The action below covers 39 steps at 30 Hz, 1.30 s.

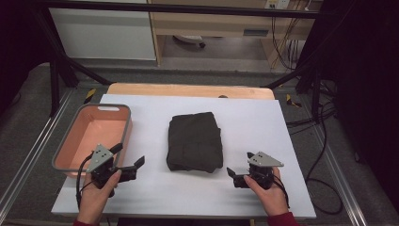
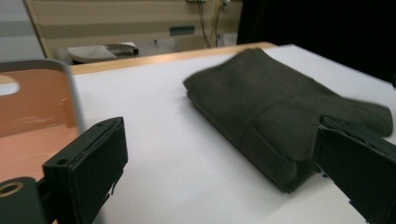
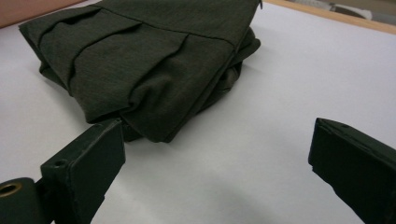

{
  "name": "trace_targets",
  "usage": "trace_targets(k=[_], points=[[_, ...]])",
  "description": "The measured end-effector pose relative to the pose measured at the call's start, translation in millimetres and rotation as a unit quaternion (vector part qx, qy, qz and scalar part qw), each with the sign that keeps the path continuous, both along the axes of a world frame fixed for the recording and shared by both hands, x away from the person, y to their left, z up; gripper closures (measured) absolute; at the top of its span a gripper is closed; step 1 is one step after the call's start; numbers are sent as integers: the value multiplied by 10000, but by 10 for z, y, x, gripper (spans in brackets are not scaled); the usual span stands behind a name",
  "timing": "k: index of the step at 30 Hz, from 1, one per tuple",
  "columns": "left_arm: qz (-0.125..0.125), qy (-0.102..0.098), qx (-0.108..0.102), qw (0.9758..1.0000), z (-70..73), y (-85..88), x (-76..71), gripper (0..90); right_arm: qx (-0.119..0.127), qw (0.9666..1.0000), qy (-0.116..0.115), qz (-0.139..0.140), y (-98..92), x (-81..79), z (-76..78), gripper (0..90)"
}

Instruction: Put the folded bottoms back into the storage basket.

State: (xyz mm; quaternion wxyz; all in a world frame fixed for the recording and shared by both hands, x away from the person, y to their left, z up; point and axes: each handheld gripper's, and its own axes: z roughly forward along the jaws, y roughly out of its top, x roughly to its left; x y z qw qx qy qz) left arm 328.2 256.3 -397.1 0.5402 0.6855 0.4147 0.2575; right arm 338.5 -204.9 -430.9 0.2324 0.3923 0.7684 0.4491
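Basket (image 2: pixel 42 107) cut off left.

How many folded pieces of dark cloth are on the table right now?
1. The folded dark green cloth lies mid-table on the white sheet, right of the orange plastic bin; the bin's inside looks bare.

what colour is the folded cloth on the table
Dark olive green, plain; the cloth shows best in the right gripper view.

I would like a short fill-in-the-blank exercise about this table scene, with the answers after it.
1. The folded dark garment lies ___ the two grippers.
2. The orange basket stands on the table's ___ side.
3. The jaws of the left gripper are ___.
4. Inside, the basket is ___.

Answers: between; left; open; empty
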Motion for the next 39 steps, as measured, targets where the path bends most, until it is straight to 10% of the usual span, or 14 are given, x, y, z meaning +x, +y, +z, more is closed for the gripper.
trace_targets(k=[27, 39], points=[[342, -43, -137, 9993, 2, 104, 55, 50, -551, 9923, 880, 673, 386, -66, -80, 283], [324, -36, -66, 9994, -6, 68, 65, 57, -568, 9893, 1092, 784, 439, -33, -150, 534]])
